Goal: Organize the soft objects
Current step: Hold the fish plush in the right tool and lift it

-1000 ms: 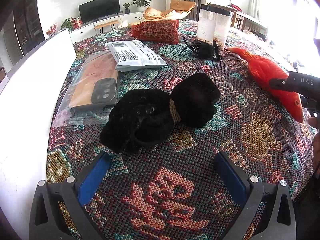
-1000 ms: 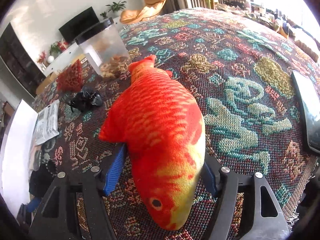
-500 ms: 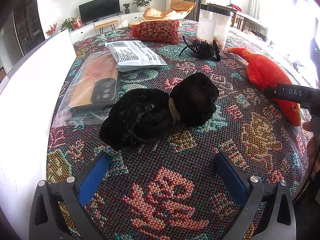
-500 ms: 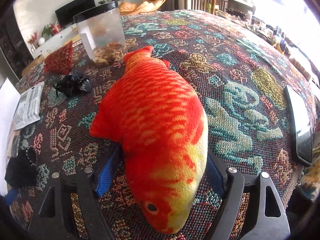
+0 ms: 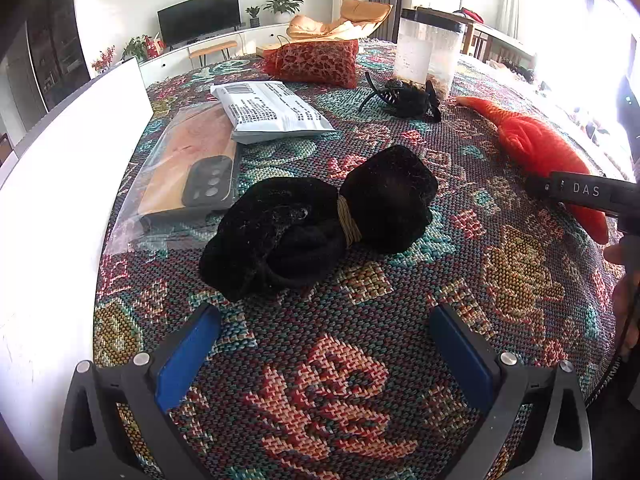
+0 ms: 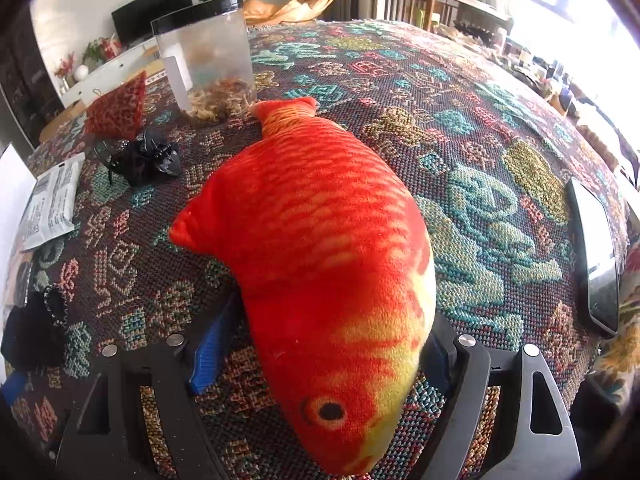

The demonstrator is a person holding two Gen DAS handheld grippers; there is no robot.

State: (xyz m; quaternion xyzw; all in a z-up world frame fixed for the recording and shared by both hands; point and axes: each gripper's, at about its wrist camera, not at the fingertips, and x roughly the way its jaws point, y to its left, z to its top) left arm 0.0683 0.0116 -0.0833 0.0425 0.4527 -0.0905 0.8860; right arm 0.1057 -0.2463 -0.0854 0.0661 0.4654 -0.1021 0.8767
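The fish toy (image 6: 320,264) lies on the tablecloth (image 6: 460,128), jar (image 6: 206,60) behind its tail, phone (image 6: 594,256) right

Orange-yellow plush fish (image 6: 320,248), black bundle (image 5: 316,220)

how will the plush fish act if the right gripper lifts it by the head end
The plush fish looks stuffed and soft, so the pads would probably sink in. Held near the head, its long tail end would likely droop. The fuzzy fabric should resist slipping, and it seems light for its bulk.
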